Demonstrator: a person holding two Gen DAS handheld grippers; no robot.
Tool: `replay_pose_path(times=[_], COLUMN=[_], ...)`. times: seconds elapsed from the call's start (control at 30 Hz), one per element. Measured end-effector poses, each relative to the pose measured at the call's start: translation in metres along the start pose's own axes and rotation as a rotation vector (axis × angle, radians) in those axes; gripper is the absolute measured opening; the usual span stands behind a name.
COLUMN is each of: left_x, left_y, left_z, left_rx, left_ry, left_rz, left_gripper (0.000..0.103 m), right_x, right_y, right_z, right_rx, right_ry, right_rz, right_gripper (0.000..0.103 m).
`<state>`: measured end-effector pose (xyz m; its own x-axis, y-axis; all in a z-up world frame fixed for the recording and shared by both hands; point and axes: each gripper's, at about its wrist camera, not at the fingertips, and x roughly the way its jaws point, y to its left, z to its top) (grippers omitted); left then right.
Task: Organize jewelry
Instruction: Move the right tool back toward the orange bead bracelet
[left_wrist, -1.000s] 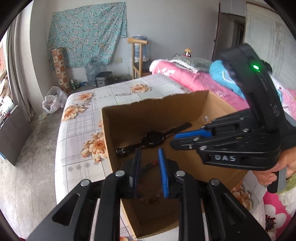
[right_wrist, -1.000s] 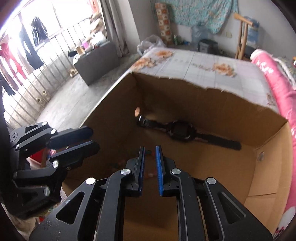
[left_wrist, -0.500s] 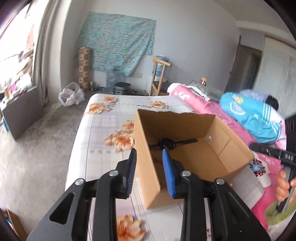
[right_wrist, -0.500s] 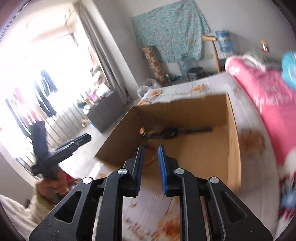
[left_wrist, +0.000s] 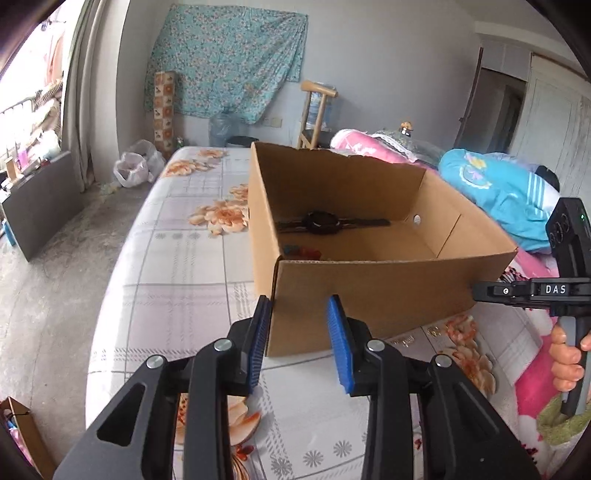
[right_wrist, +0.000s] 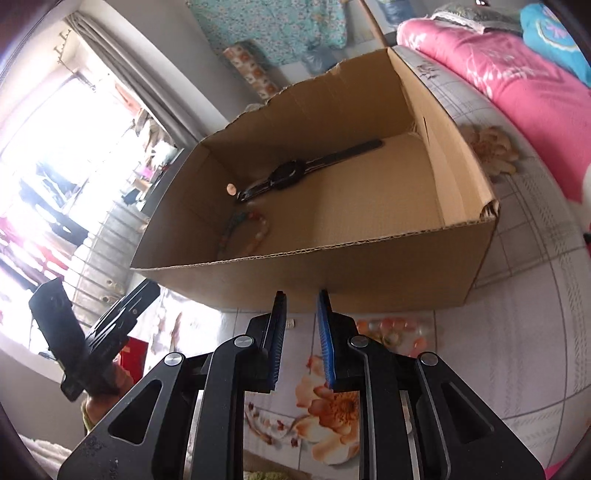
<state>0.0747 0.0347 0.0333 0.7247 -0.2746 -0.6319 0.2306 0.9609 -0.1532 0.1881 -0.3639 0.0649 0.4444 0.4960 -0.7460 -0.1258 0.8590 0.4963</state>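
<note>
An open cardboard box (left_wrist: 369, 291) (right_wrist: 369, 266) stands on a bed with a floral sheet. Inside it lie a black wristwatch (left_wrist: 321, 222) (right_wrist: 291, 173) and a beaded bracelet (right_wrist: 243, 229), of which only a bit shows in the left wrist view (left_wrist: 301, 252). My left gripper (left_wrist: 297, 343) is open and empty, just in front of the box's near left corner. My right gripper (right_wrist: 301, 343) is open a little and empty, in front of the box's near wall. The right gripper shows at the right edge of the left wrist view (left_wrist: 480, 290), and the left gripper at the lower left of the right wrist view (right_wrist: 147, 291).
The floral sheet (left_wrist: 177, 266) covers the bed around the box. Pink and blue bedding (left_wrist: 498, 184) is piled at the right. A wooden chair (left_wrist: 314, 110), a water jug and a plastic bag (left_wrist: 136, 166) stand on the floor beyond the bed.
Both grippers have pulled back out of the box to in front of its near wall. The left gripper has opened wider. The watch and bracelet stay in the box.
</note>
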Motion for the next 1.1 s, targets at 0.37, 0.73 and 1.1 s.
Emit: replay_pose_path(times=[0.37, 0.73, 1.1], left_x=[-0.005, -0.006, 0.009], left_y=[-0.006, -0.056, -0.072], left_z=[-0.008, -0.06, -0.053], left_rx=[0.023, 0.075, 0.125], left_ry=[-0.032, 0.185, 0.215], left_rz=[-0.051, -0.104, 0.009], left_gripper=[0.031, 0.031, 0.031], right_x=[-0.015, -0.039, -0.001], right_y=[-0.01, -0.008, 0.007], right_z=[-0.017, -0.085, -0.099], right_rx=[-0.001, -0.036, -0.183], right_ry=[-0.09, -0.033, 0.061], right_rz=[-0.056, -0.221, -0.403], right_gripper=[0.027, 0.034, 0.034])
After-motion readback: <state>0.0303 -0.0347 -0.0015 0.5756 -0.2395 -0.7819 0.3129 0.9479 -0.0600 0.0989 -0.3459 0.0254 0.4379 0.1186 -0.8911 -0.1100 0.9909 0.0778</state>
